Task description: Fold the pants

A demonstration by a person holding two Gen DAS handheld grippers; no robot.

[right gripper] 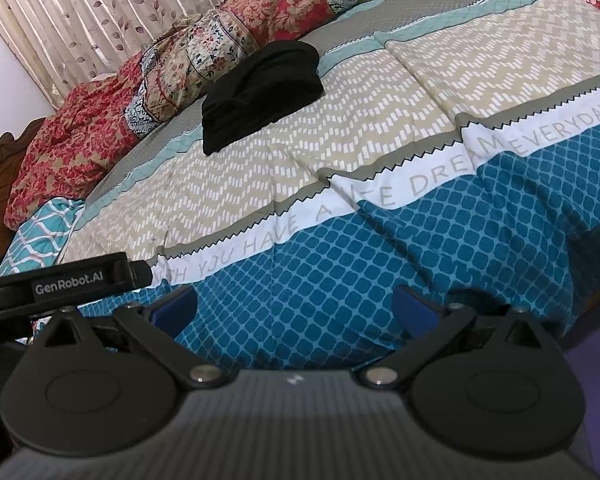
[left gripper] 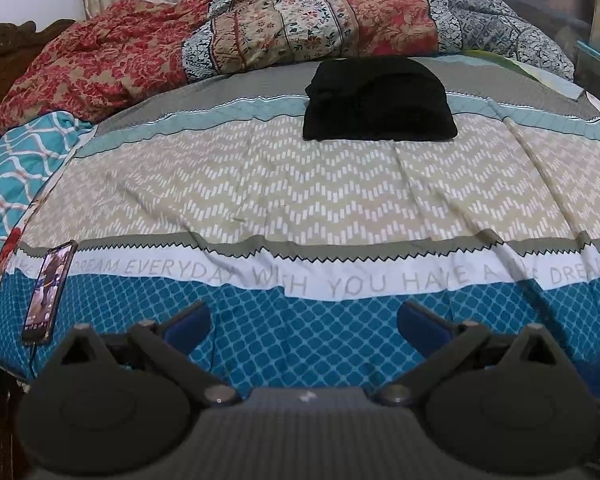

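Black pants (left gripper: 380,100), folded into a compact bundle, lay upper centre of the frame on the patterned bed (left gripper: 300,200); left gripper (left gripper: 304,320) and right gripper (right gripper: 296,308), jaws spread wide and empty, hung low in frame; phone (left gripper: 48,292) at lower left.

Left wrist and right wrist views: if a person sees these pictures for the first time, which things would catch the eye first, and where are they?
The eye falls first on the black pants, a folded dark bundle lying far back on the patterned bedspread, just before the heaped red floral quilt. Next come the left gripper and the right gripper, both open and empty over the blue near edge. A lit phone lies at the bed's left edge.
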